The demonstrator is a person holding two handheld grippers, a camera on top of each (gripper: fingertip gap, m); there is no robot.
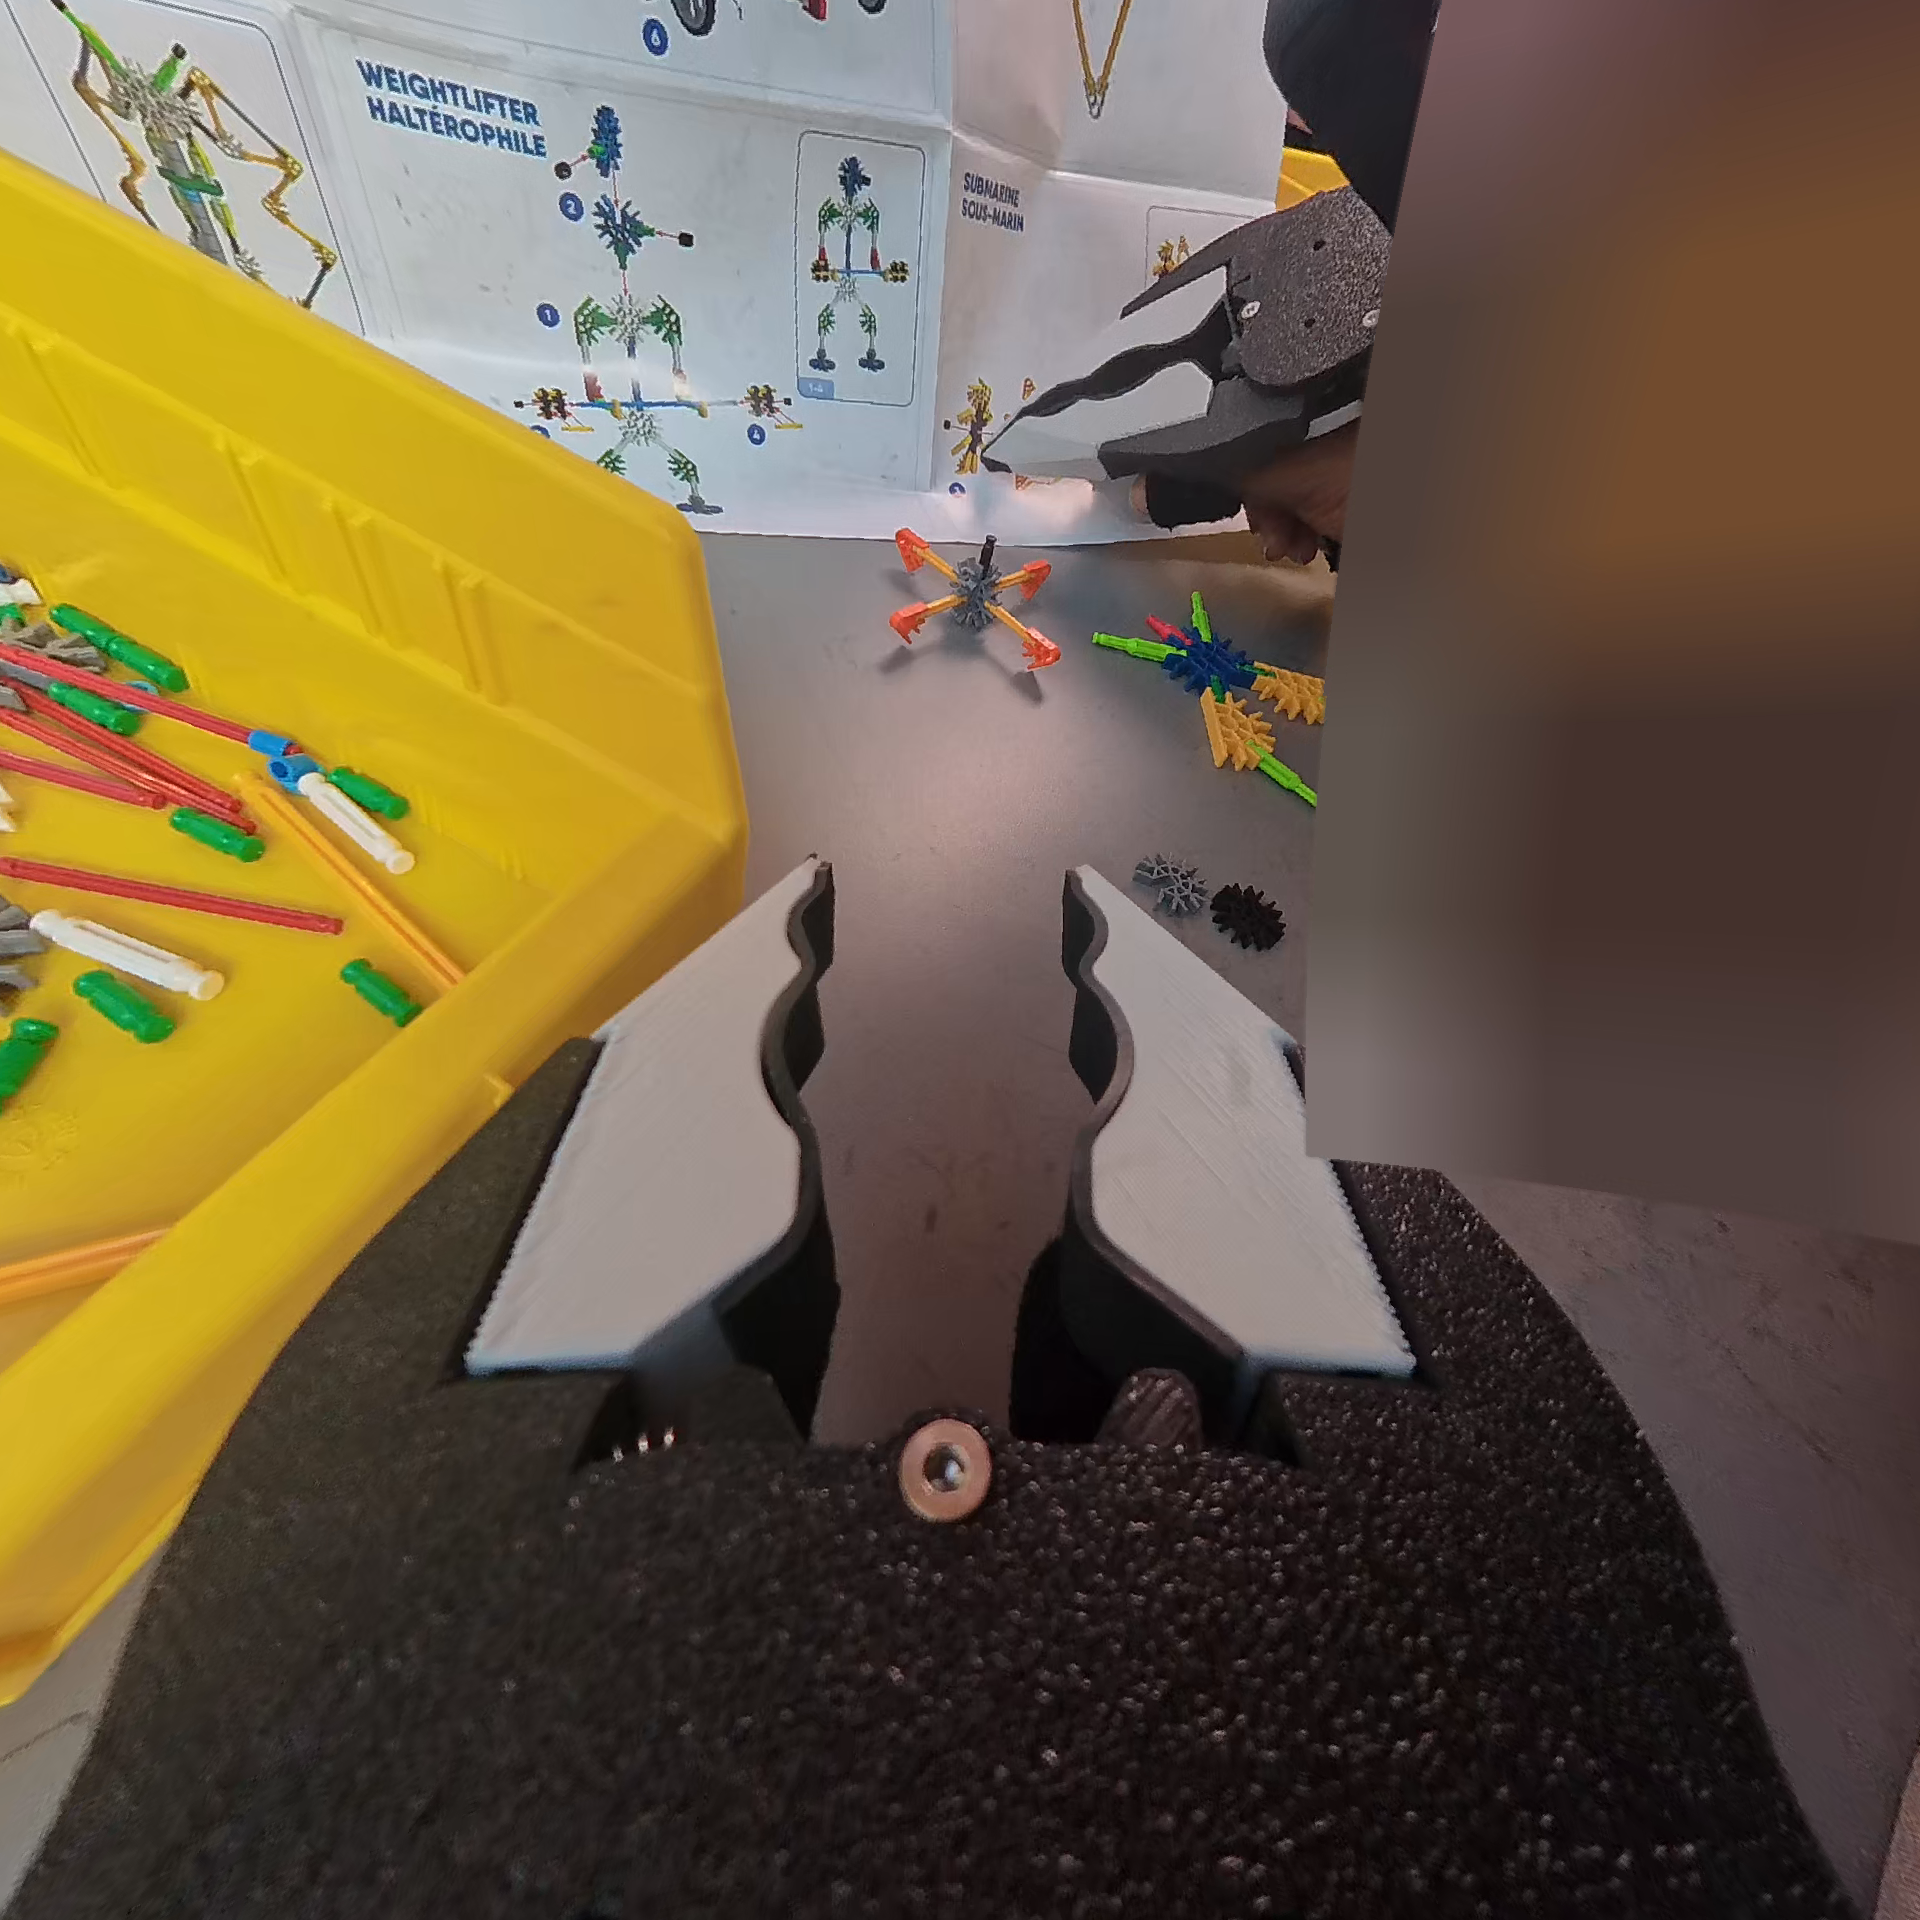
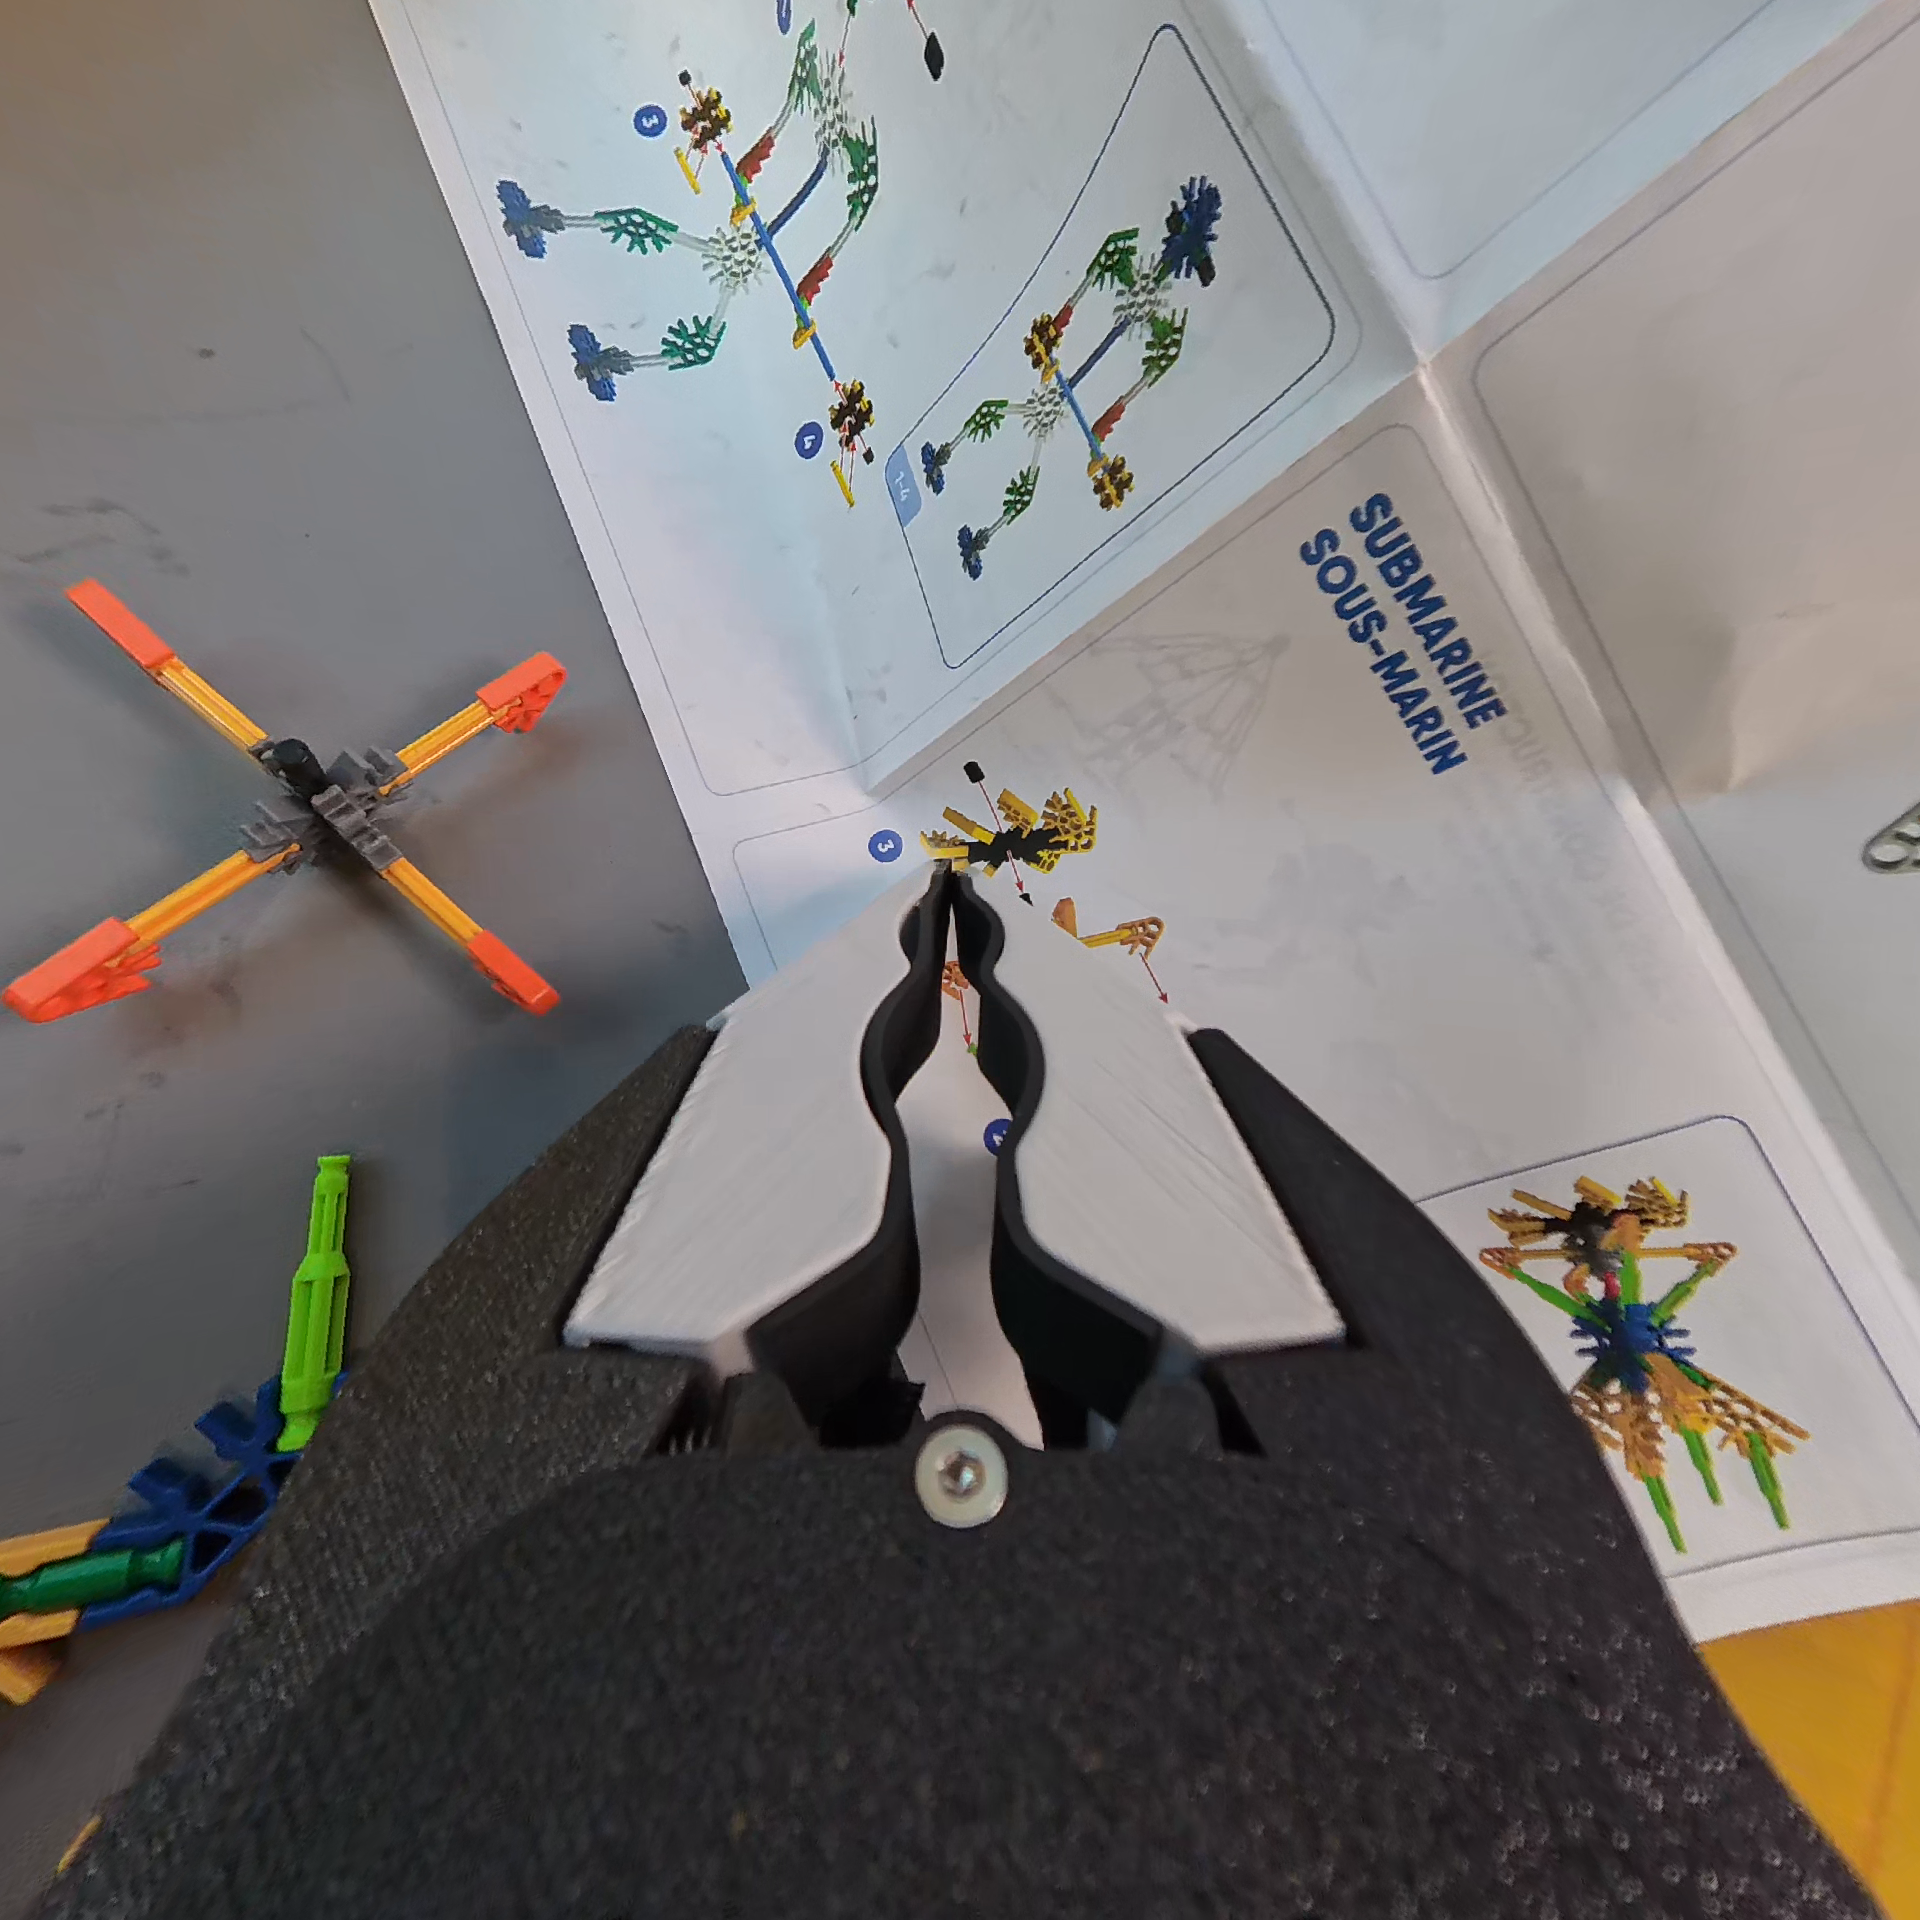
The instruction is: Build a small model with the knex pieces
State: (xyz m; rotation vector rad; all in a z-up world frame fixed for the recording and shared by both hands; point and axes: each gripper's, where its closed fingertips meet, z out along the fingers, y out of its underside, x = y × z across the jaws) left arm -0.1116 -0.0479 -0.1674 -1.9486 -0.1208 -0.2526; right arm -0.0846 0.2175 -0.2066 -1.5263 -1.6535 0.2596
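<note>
My left gripper (image 1: pixel 945 878) is open and empty above the grey table, beside a yellow bin (image 1: pixel 416 644). My right gripper (image 2: pixel 951 878) is shut with nothing between its tips, held over a white instruction sheet (image 2: pixel 1299 727); it also shows in the left wrist view (image 1: pixel 992 457). An orange-and-yellow cross on a grey hub (image 1: pixel 977 603) (image 2: pixel 312 810) lies on the table near the sheet's edge. A blue hub assembly with green rods and yellow fans (image 1: pixel 1216 675) (image 2: pixel 208 1486) lies beside it. A grey connector (image 1: pixel 1172 883) and a black connector (image 1: pixel 1247 916) lie right of my left fingers.
The yellow bin holds several red, green, white and orange rods (image 1: pixel 187 831). The instruction sheet (image 1: pixel 727 260) covers the far side of the table. A hand (image 1: pixel 1299 509) holds the right gripper. A yellow surface (image 2: pixel 1808 1745) shows at the lower right. The gap from one gripper's tips to the other's is roughly 25 cm. About 10 cm separates my left fingertips from the grey connector (image 1: pixel 1172 883).
</note>
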